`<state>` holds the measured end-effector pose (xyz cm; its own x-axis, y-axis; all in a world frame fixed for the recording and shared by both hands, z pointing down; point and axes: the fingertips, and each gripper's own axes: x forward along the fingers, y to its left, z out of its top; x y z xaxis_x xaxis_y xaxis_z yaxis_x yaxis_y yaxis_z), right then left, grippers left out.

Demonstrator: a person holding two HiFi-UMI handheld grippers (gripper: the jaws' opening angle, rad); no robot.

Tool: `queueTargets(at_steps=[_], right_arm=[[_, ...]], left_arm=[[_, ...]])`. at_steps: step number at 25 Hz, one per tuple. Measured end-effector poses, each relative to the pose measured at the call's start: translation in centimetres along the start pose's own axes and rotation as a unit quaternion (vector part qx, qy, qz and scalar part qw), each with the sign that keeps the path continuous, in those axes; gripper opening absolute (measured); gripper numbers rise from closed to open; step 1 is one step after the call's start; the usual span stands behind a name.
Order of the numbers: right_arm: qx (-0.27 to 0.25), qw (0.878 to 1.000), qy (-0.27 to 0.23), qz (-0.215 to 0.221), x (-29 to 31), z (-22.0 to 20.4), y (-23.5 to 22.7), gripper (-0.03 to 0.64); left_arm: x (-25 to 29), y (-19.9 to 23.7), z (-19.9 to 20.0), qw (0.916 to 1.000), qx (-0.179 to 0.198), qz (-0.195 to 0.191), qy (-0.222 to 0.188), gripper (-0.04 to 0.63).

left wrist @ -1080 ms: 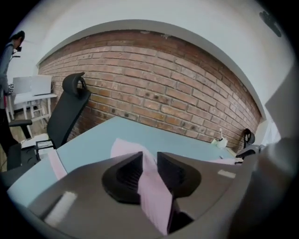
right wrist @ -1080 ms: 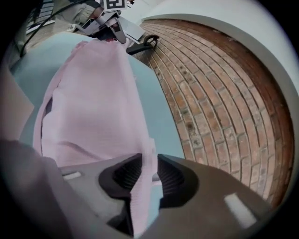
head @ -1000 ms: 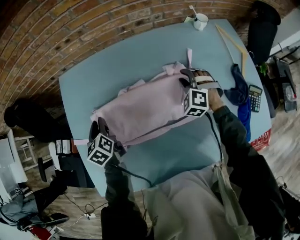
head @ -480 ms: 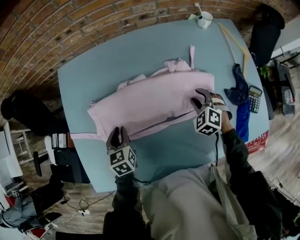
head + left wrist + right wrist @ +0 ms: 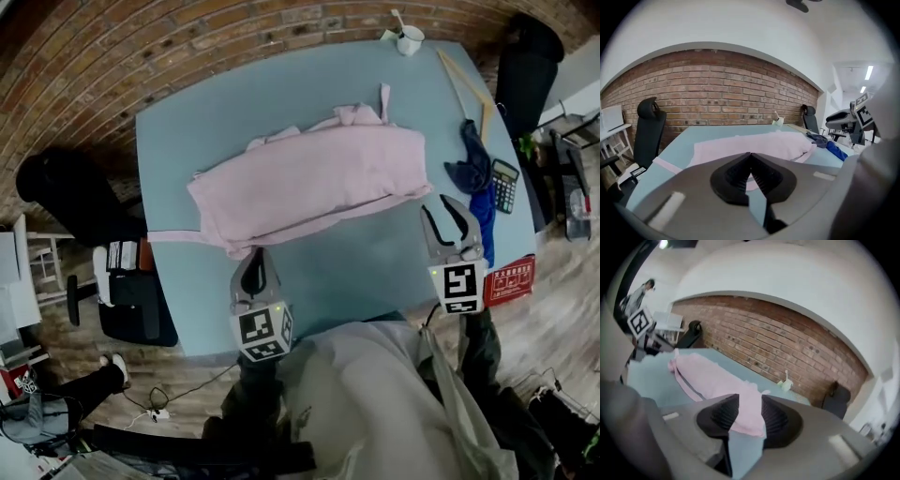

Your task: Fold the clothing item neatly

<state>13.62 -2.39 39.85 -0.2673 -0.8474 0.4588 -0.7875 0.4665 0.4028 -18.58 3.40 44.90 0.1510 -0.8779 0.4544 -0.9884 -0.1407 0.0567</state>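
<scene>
As the pink top is lying folded, both are backing toward 6 o'clock: left gripper fingers closed empty, right gripper fingers narrowing, open, empty.

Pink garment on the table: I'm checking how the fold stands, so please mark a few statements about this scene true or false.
The pink garment lies on the blue table. True.
The jaws of the left gripper stand wide apart. False: they are together, with nothing between them.
A white mug stands near the table's far edge. True.
The calculator lies on the garment. False: it lies apart from it, beside the dark blue cloth.
</scene>
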Motion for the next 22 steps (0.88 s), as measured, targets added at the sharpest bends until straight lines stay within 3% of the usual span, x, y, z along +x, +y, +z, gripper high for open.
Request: queueTargets(at_steps=[3,7,11,16,22], right_arm=[[0.108,0.993,0.008,0.038,-2.3,-1.8,2.6,0.142],[0.131,0.988,0.016,0.081,-4.5,-2.9,6.8,0.012],[0.186,0.975,-0.002,0.119,-7.0,-3.7,8.7,0.003],[0.162,0.979,-0.004,0.128,-10.3,-5.8,8.4,0.003],[0.157,0.977,0.002,0.143,-14.0,-9.5,7.8,0.003]], left_arm=[[-1.6,-1.8,-1.1,0.9997,-0.014,-0.020,0.006,0.008],[-4.2,-3.3,-2.3,0.9995,-0.017,-0.027,0.004,0.008],[-6.9,-4.8,-3.1,0.9999,-0.013,-0.007,-0.004,0.008],[-10.3,-8.0,-4.5,0.9990,-0.030,0.031,-0.015,0.008],[-13.6,-12.9,-7.8,0.9984,-0.036,0.044,-0.002,0.008]])
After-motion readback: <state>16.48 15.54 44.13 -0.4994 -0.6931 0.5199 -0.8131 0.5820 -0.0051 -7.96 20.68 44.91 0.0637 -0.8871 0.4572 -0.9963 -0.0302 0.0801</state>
